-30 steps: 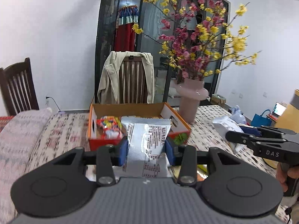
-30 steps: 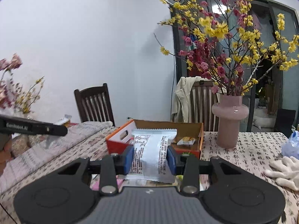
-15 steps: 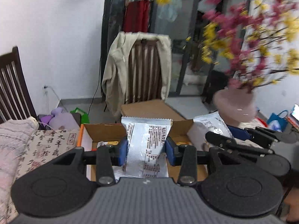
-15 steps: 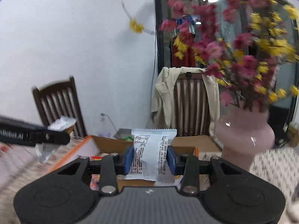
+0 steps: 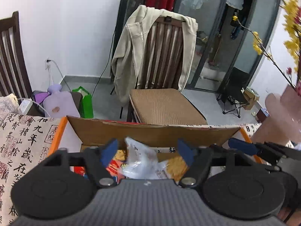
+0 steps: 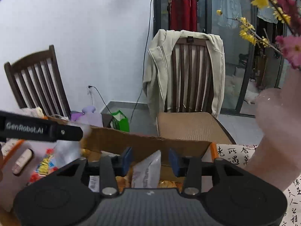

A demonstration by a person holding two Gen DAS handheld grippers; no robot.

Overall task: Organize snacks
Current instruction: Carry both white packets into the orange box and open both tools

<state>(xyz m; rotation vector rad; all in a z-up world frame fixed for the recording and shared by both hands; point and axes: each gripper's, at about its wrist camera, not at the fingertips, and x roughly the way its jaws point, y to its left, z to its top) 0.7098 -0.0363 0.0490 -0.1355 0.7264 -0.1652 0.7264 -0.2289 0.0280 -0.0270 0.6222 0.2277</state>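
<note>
Over the cardboard box [image 5: 150, 131], both tongs hang so packets drop straight in. Left tongs [image 5: 148, 152] have just been opening, pads clear of the silver packet [image 5: 141, 162]. Right tongs [image 6: 149, 160] have parted too, white packet [image 6: 148, 169] loose between them.

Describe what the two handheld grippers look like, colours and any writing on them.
Both are black plastic. The left gripper and the right gripper each have two blue pads on hinged black fingers, silver pivot screws, round black discs at either side and a ribbed grey body. White lettering "GenRobot.AI" runs along the left one's side.
</note>
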